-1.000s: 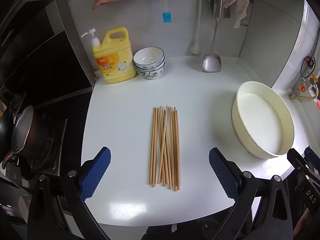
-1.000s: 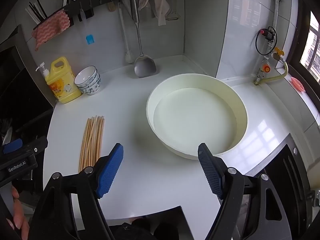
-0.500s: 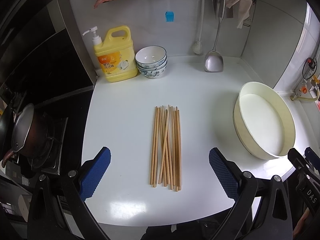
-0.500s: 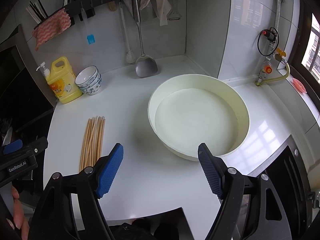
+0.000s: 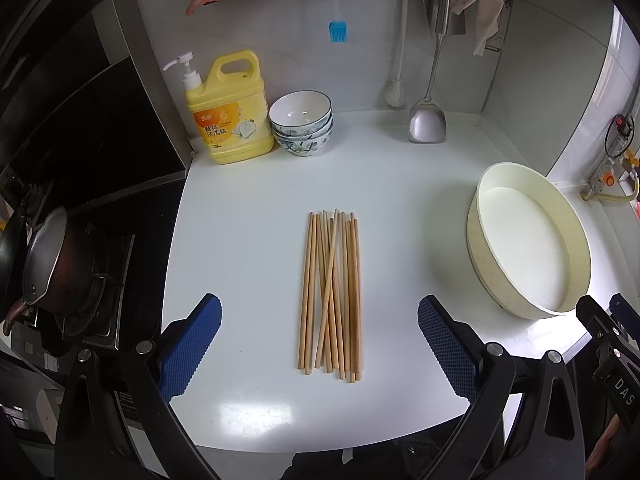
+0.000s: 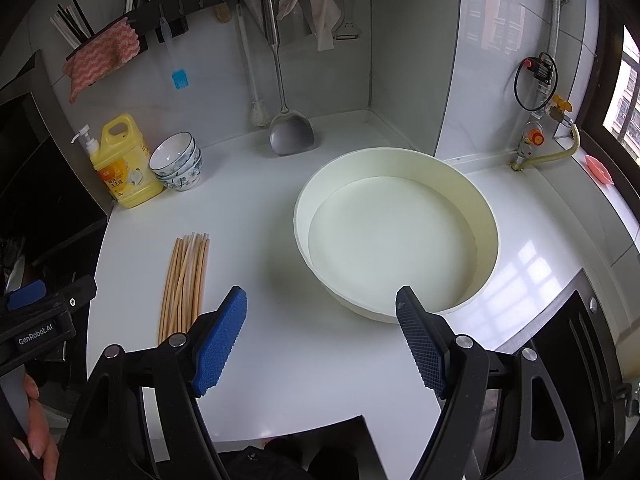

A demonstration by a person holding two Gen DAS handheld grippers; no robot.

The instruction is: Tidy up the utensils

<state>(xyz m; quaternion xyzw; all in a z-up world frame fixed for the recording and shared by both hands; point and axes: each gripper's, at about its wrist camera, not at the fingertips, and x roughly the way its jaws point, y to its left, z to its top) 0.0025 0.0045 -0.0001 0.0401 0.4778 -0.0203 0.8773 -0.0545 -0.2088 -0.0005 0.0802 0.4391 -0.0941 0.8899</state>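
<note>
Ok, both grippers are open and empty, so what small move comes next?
Probably lower the left gripper over the loose bundle of wooden chopsticks: they lie on the white counter straight ahead, between its open fingers, while the right gripper faces the cream round basin.

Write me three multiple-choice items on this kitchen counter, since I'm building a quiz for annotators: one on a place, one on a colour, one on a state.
1. Where do the chopsticks lie?
A. In the basin
B. Flat on the counter, left of the basin
C. In the top bowl

2. What colour is the soap jug?
A. Yellow
B. Green
C. Red

3. How is the left gripper?
A. Shut on the chopsticks
B. Shut on nothing
C. Open, holding nothing

Answers:
1 B: the bundle rests on the bare counter, apart from the basin.
2 A: its body is yellow with a white pump.
3 C: its blue pads stand wide apart either side of the chopsticks.
</note>
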